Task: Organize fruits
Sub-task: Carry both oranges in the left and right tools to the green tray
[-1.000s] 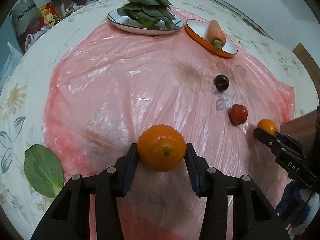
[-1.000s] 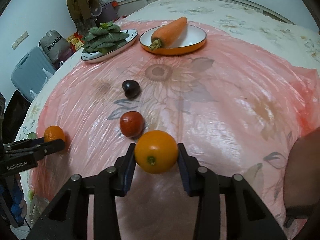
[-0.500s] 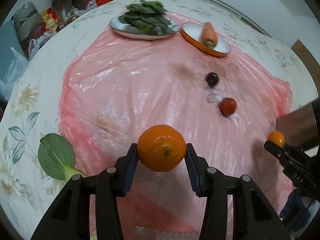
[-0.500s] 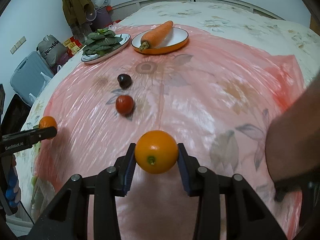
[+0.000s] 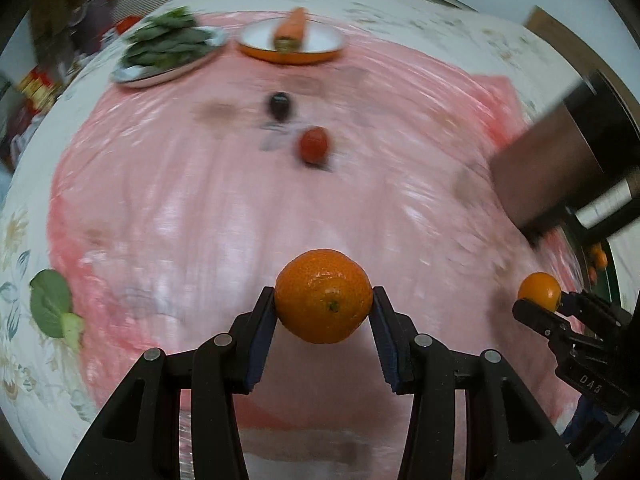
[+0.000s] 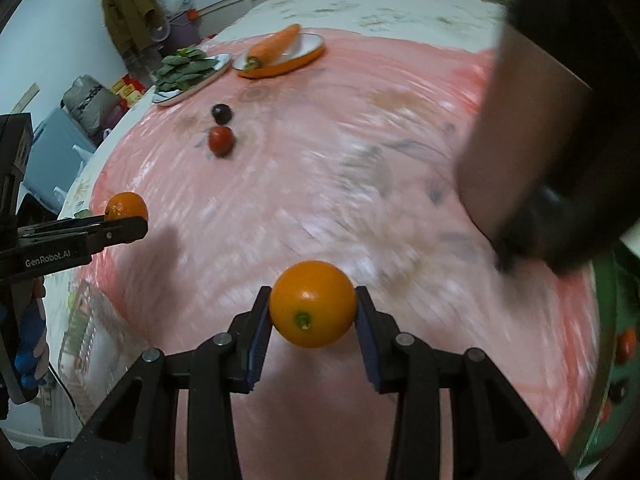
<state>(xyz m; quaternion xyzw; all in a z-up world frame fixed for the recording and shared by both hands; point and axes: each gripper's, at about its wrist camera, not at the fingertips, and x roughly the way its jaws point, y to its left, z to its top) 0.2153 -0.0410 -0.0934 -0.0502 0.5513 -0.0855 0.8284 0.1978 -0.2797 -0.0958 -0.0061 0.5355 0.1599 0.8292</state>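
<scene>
My left gripper (image 5: 324,312) is shut on a rough-skinned mandarin (image 5: 324,296) and holds it above the near part of the pink plastic sheet (image 5: 200,200). My right gripper (image 6: 313,314) is shut on a smooth orange (image 6: 313,304), also held above the sheet. Each gripper shows in the other view: the right one with its orange (image 5: 539,292) at the right edge, the left one with its mandarin (image 6: 126,207) at the left. A red fruit (image 5: 314,145) and a dark plum (image 5: 279,105) lie on the sheet farther off.
At the far side stand an orange-rimmed plate (image 5: 290,54) with a carrot (image 5: 291,32) and a plate of green leaves (image 5: 168,46). A loose green leaf (image 5: 50,302) lies at the left on the flowered cloth. A person's arm (image 6: 520,132) reaches in at the right. A green-rimmed container (image 6: 616,344) holding fruit is at the right edge.
Both grippers have pulled back toward the near edge and risen with their fruit still held. The plates and loose fruit now look farther away. The green-rimmed container has come into view at the right.
</scene>
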